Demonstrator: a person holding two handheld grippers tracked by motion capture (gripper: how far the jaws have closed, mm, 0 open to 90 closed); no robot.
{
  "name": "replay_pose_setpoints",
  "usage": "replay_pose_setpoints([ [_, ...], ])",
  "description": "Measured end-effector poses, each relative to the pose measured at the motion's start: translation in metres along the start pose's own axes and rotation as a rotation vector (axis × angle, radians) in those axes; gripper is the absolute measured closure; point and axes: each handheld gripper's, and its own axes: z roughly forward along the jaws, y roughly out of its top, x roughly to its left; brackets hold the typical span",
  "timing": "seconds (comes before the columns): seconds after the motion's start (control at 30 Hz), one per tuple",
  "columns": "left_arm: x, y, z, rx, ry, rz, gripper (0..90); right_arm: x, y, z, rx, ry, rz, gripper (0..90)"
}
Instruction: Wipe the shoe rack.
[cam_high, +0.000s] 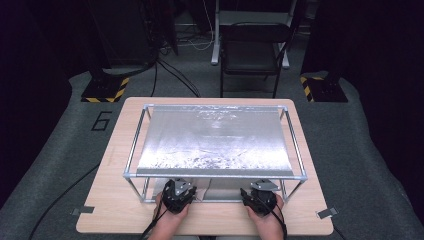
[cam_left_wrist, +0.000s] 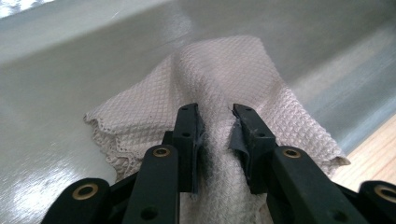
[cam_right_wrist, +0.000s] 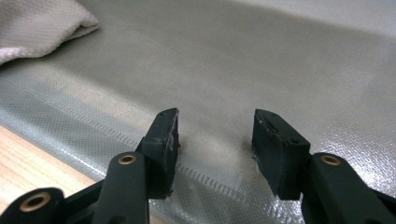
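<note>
A white waffle-weave cloth (cam_left_wrist: 224, 70) lies on a grey woven sheet (cam_left_wrist: 70, 70) under a metal frame. My left gripper (cam_left_wrist: 215, 114) is shut on a raised fold of this cloth, which bunches up between the two pads. In the high view the left gripper (cam_high: 182, 187) sits at the frame's near edge, with the cloth (cam_high: 210, 189) just to its right. My right gripper (cam_right_wrist: 216, 119) stands open above the grey sheet (cam_right_wrist: 233, 56) with nothing between its jaws. The cloth (cam_right_wrist: 37, 23) lies far off at the upper left of the right gripper view. The right gripper (cam_high: 261, 194) is near the frame's front right leg.
A tube frame (cam_high: 215, 175) carrying a shiny silver sheet (cam_high: 215, 140) covers most of the wooden table (cam_high: 115, 150). Both hands reach in under its front bar. A dark chair (cam_high: 252, 50) and two striped stand bases (cam_high: 105, 90) (cam_high: 320, 90) stand beyond the table.
</note>
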Motion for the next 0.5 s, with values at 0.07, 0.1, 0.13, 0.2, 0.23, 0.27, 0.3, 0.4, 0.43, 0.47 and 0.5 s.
replay_pose_setpoints([
  [0.07,0.000,-0.004,-0.003,-0.007,0.018,-0.042,71.6,0.000,0.000,0.000,-0.002,-0.001,-0.006,50.8],
  [0.1,0.004,-0.006,-0.005,-0.004,0.019,-0.036,71.6,-0.001,0.000,0.000,0.001,-0.007,-0.013,50.9],
  [0.13,0.006,-0.008,-0.006,-0.009,0.023,-0.047,71.7,0.000,0.000,0.000,0.002,-0.004,-0.003,50.9],
  [0.2,0.014,-0.013,-0.011,-0.011,0.046,-0.072,71.8,0.000,0.000,0.000,0.002,-0.005,-0.004,51.0],
  [0.23,0.014,-0.013,-0.011,-0.011,0.046,-0.072,71.8,0.000,0.000,0.000,0.002,-0.005,-0.004,51.0],
  [0.27,0.019,-0.015,-0.014,-0.007,0.056,-0.062,71.8,-0.001,0.000,0.000,0.002,-0.005,-0.005,51.0],
  [0.3,0.022,-0.017,-0.015,-0.006,0.062,-0.069,71.8,0.000,0.000,0.000,0.003,-0.004,-0.002,51.1],
  [0.4,0.028,-0.022,-0.019,-0.013,0.083,-0.107,71.8,-0.001,0.000,0.000,0.002,-0.005,-0.006,51.1],
  [0.43,0.028,-0.022,-0.019,-0.013,0.083,-0.107,71.8,-0.001,0.000,0.000,0.002,-0.005,-0.006,51.1],
  [0.47,0.033,-0.023,-0.022,-0.002,0.087,-0.088,71.8,-0.001,0.000,0.000,0.000,-0.005,-0.011,51.2],
  [0.5,0.033,-0.025,-0.022,-0.011,0.095,-0.113,71.8,-0.001,0.000,0.000,0.000,-0.005,-0.011,51.2],
])
